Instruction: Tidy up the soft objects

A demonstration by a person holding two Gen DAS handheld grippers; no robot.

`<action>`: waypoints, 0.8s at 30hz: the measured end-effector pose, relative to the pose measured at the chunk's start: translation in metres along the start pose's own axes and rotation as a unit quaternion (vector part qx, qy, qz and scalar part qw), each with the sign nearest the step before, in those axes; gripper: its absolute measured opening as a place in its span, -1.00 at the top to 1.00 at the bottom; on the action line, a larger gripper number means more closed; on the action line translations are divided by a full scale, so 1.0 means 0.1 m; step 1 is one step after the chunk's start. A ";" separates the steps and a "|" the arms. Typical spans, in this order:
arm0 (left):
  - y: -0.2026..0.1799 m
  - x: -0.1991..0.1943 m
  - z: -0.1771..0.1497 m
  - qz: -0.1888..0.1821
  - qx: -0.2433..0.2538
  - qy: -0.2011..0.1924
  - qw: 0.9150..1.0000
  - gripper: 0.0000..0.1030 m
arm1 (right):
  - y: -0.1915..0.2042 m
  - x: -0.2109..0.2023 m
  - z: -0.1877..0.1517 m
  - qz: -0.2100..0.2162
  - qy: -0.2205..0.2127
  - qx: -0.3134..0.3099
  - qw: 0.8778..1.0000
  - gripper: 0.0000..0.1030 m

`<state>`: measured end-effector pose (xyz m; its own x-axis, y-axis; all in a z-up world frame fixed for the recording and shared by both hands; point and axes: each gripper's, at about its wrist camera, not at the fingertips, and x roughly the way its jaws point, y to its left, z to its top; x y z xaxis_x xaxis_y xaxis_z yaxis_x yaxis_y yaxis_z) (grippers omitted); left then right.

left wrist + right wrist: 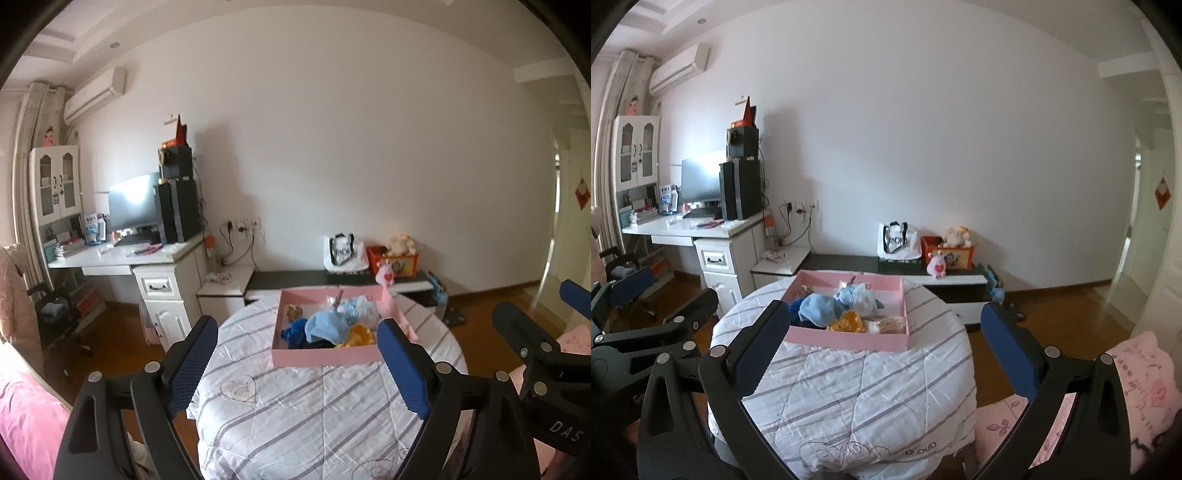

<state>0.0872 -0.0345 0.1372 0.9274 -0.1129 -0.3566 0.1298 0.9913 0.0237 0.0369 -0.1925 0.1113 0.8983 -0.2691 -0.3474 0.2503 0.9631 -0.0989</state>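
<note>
A pink open box (pixel 325 357) (pixel 849 338) sits at the far side of a round table covered by a white striped quilt (pixel 295 406) (pixel 857 398). It holds several soft items: a light blue cloth (pixel 327 326) (pixel 818 310), a dark blue knit (pixel 293 329), a yellow crochet piece (pixel 356 334) (pixel 847 320), a pale patterned cloth (pixel 360 308) (pixel 862 297). My left gripper (pixel 297 363) is open and empty, above the table short of the box. My right gripper (pixel 886 347) is open and empty, raised before the box. The right gripper shows in the left view (pixel 535 332).
A white desk (pixel 122 258) with monitor and speakers stands at the left wall. A low black bench (pixel 332 282) behind the table carries a white bag, an orange toy box (pixel 395 260) and a pink plush. Pink bedding lies at right (pixel 1137 387) and left (pixel 26 417).
</note>
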 end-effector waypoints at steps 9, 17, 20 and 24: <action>0.06 -0.39 -0.12 0.004 -0.014 -0.023 1.000 -0.73 | 0.05 -0.25 -0.01 0.001 -0.023 -0.001 1.000 -1.00; 0.04 -0.45 -0.17 0.006 -0.014 -0.025 1.000 -0.75 | 0.04 -0.34 -0.04 0.003 -0.025 0.000 1.000 -1.00; 0.01 -0.46 -0.16 0.006 -0.013 -0.027 1.000 -0.76 | 0.02 -0.37 -0.04 0.005 -0.026 0.003 1.000 -1.00; -0.02 -0.52 -0.17 0.010 -0.013 -0.034 0.999 -0.79 | 0.00 -0.43 -0.04 0.006 -0.031 0.005 0.999 -1.00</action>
<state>0.0327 -0.0293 0.1401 0.9516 -0.0974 -0.2916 0.1037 0.9946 0.0061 -0.0031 -0.1808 0.1219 0.9219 -0.2573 -0.2898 0.2427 0.9663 -0.0859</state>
